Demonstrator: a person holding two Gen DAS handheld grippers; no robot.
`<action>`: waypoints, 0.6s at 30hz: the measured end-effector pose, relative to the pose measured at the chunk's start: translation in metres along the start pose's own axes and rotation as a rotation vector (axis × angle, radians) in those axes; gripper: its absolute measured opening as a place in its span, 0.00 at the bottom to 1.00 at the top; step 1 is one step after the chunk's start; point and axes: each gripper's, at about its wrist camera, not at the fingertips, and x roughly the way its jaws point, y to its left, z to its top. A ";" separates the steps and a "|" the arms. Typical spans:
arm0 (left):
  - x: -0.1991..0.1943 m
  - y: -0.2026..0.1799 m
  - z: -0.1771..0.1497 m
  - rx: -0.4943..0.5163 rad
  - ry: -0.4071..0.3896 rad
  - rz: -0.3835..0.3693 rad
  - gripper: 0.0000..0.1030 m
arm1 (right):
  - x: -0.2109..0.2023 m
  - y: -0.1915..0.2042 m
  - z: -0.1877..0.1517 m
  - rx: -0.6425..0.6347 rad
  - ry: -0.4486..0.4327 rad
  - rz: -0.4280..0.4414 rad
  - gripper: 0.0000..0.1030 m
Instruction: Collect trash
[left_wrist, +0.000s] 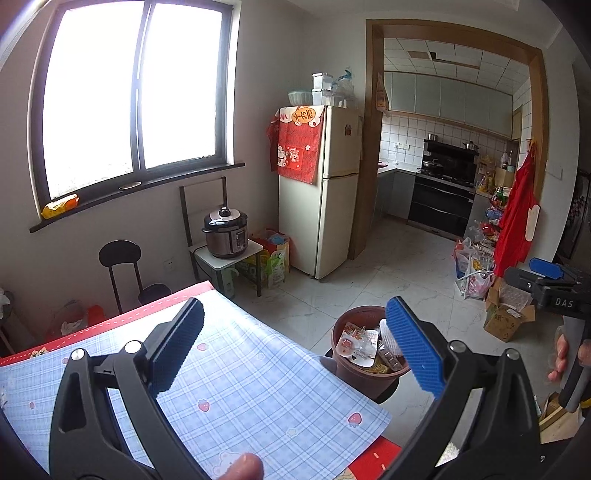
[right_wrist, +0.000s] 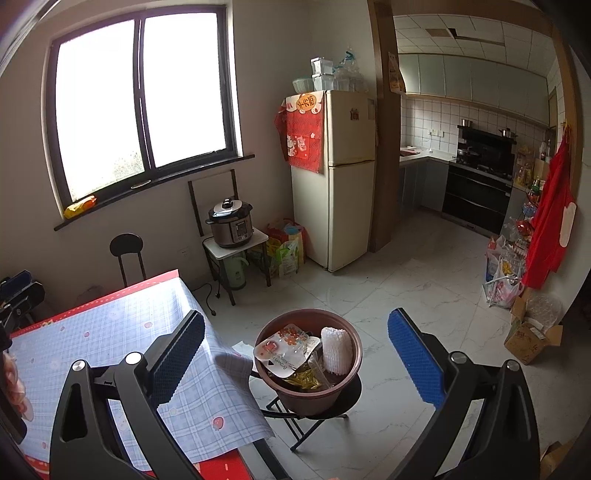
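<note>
A brown round bin (right_wrist: 314, 391) stands on a black folding stool (right_wrist: 314, 417) beside the table's corner. Inside lie a white wrapper with red print (right_wrist: 286, 347), a white foam net (right_wrist: 335, 349) and yellowish scraps. In the left wrist view the bin (left_wrist: 354, 376) shows between the fingers, partly behind the right pad (left_wrist: 413, 347). My left gripper (left_wrist: 295, 341) is open and empty above the blue checked tablecloth (left_wrist: 236, 384). My right gripper (right_wrist: 295, 350) is open and empty too, raised over the bin and the table edge (right_wrist: 221, 369). The right gripper's body (left_wrist: 550, 288) appears at the right of the left wrist view.
A pressure cooker (right_wrist: 231, 221) sits on a small stand under the window. A fridge (right_wrist: 340, 177) stands by the kitchen doorway. Bags and cardboard boxes (right_wrist: 528, 332) line the right wall. A black chair (right_wrist: 127, 254) stands behind the table. The white tiled floor (right_wrist: 406, 302) spreads beyond the bin.
</note>
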 end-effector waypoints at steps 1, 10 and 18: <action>-0.005 0.004 -0.001 -0.002 -0.002 0.001 0.94 | -0.004 0.003 -0.002 -0.001 -0.003 -0.005 0.95; -0.023 0.023 -0.010 -0.006 -0.007 0.007 0.94 | -0.020 0.024 -0.014 0.005 0.004 -0.037 0.95; -0.025 0.026 -0.009 0.000 -0.009 0.011 0.94 | -0.027 0.030 -0.018 0.010 0.003 -0.059 0.95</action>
